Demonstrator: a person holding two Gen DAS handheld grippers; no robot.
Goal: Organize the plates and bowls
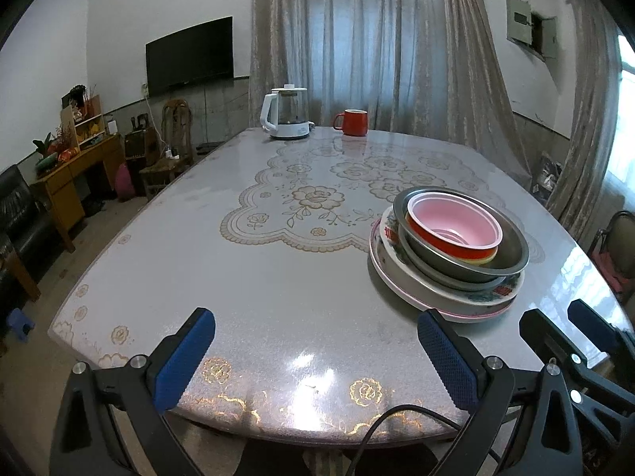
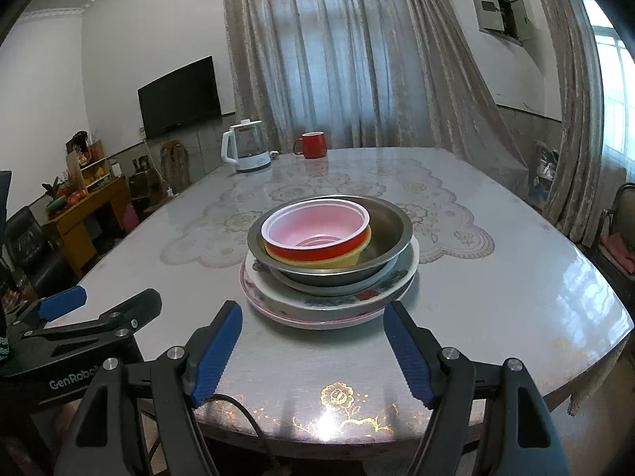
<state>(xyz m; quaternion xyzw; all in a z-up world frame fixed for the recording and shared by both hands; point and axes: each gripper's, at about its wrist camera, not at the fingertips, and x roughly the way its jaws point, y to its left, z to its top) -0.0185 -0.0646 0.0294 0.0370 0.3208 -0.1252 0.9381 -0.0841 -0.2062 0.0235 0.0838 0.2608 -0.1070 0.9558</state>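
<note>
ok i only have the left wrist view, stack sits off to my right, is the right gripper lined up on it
Observer: Yes. In the right wrist view the stack sits centred just beyond the right gripper, whose jaws are open and empty.
Operator: whats under the red bowl, i just see a yellow sliver
Observer: A yellow bowl; the red bowl nests in it, leaning toward the left side of the metal bowl.
Operator: anything right of the stack on the table
Observer: No, the table there is bare to its edge; a chair stands beyond it.
</note>
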